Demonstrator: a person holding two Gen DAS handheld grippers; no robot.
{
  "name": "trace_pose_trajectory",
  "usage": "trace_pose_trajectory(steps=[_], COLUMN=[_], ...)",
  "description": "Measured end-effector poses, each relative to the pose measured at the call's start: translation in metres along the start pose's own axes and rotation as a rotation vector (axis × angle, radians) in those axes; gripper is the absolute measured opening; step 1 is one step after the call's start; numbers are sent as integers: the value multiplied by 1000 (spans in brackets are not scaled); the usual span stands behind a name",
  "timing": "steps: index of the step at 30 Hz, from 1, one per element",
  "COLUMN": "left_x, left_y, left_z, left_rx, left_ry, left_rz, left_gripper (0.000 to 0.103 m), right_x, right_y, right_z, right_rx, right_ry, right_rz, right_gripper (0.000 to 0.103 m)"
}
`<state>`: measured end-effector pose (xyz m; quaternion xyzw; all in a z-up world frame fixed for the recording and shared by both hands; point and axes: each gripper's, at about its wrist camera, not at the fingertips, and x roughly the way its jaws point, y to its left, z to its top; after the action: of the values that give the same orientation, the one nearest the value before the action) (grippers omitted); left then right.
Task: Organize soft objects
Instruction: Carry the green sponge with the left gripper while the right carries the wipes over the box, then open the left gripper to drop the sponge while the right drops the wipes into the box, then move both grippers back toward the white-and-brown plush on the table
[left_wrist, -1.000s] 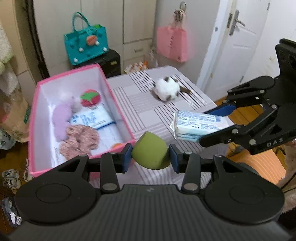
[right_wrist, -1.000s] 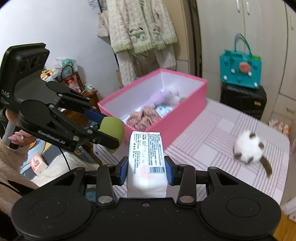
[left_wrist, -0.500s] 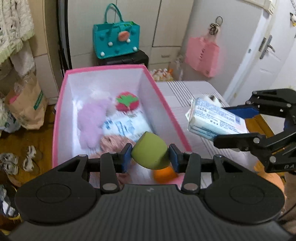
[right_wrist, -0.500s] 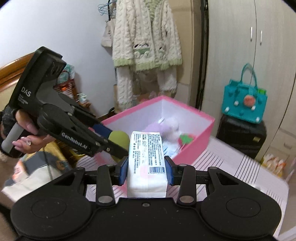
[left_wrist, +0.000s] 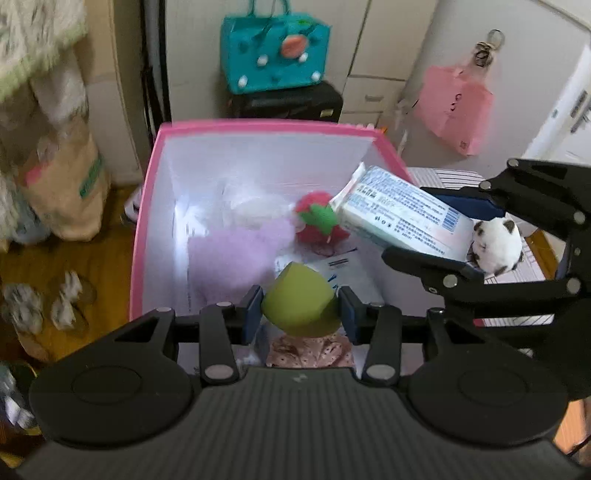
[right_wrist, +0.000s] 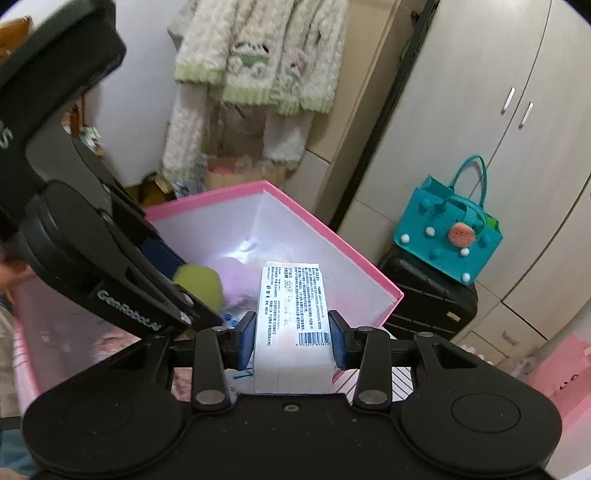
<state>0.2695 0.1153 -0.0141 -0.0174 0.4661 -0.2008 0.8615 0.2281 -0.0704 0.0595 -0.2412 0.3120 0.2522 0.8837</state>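
Clearly we were at the dropping-in step: both grippers hung over the pink storage box (left_wrist: 142, 236) with their loads not yet let go. Our left gripper (left_wrist: 301, 308) was clamped on a green sponge (left_wrist: 300, 304), pads pressed into its sides, above the box's near end. Our right gripper (right_wrist: 291, 339) was clenched on a wrapped tissue pack (right_wrist: 291, 325), which hung over the box's right wall near the far right corner.

By our judgement, the next move called for lowering each load clear of the walls and parting the fingers, with the two grippers kept from knocking together, since they stood close.

From the left wrist view we saw what already lay inside: a lilac plush (left_wrist: 236, 254), a strawberry plush (left_wrist: 319, 221), a flat white packet (left_wrist: 343, 273) and a pink spotted cloth (left_wrist: 310, 350). That view alone showed a white-and-brown plush ball (left_wrist: 496, 245) lying outside on the striped tablecloth (left_wrist: 517, 266), beyond the box's right wall. The right wrist view hid most of this, but showed the pack's barcoded face and the cream knitwear (right_wrist: 258, 59) hanging behind the box.
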Motion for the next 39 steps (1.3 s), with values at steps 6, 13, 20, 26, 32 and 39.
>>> trace_pose_trajectory(steps=[6,13,20,26,32,39], left_x=[12,14,-1,-25,-57,-108], left_y=[17,21,22,11,-6,-30], left_z=[1,1,-3,-10,-21,-39], left_rx=[-68,-90,-77,-3,68,163], left_ry=[29,19,-12,-29,-71,-116], left_rz=[-37,-62,-70,-33,1,45], left_gripper=[43,50,51,53,55,61], right_x=[26,38,17,-12,-36,-69], right_y=[3,7,5,-6,-12,-15], right_z=[2,3,3,-5,-15,-24], right_rx=[-23,-42,-29,70,177,237], right_ry=[44,77,22,-6,-5,-24], right_rz=[-30,-13,-45,38,164,236], right_gripper=[45,52,59,60,60,60])
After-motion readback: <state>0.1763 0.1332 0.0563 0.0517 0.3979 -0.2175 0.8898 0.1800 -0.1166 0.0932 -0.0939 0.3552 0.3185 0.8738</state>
